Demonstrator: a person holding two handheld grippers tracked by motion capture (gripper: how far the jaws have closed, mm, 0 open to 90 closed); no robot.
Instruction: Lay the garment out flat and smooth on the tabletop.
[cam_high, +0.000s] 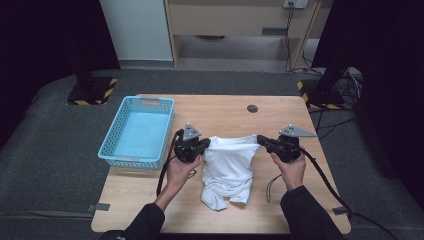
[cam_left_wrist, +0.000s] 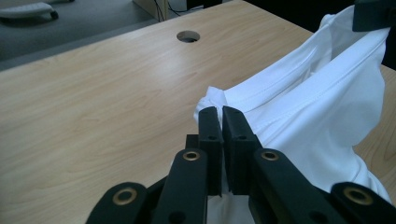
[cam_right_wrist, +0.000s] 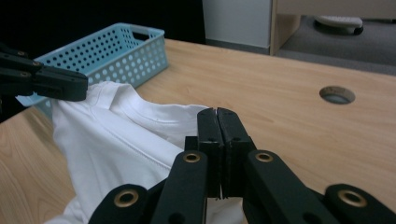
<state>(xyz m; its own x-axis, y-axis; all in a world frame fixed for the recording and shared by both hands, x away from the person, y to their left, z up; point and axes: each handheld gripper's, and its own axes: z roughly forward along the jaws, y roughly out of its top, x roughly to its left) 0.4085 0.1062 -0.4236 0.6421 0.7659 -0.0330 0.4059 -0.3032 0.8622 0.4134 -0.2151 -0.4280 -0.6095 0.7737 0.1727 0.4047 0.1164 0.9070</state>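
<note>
Two grippers, left gripper and right gripper, pinch the white shirt at nine and three o'clock over the table; the high view adds its crumpled hem, the right gripper view the basket.

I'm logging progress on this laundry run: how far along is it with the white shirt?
Done: both grips are made. The left gripper and right gripper are each shut on a top corner of the white shirt. In hand: the top edge hangs stretched between them, while the crumpled lower part lies on the table. Left: probably folding it or putting it away; the blue basket holds nothing.
</note>
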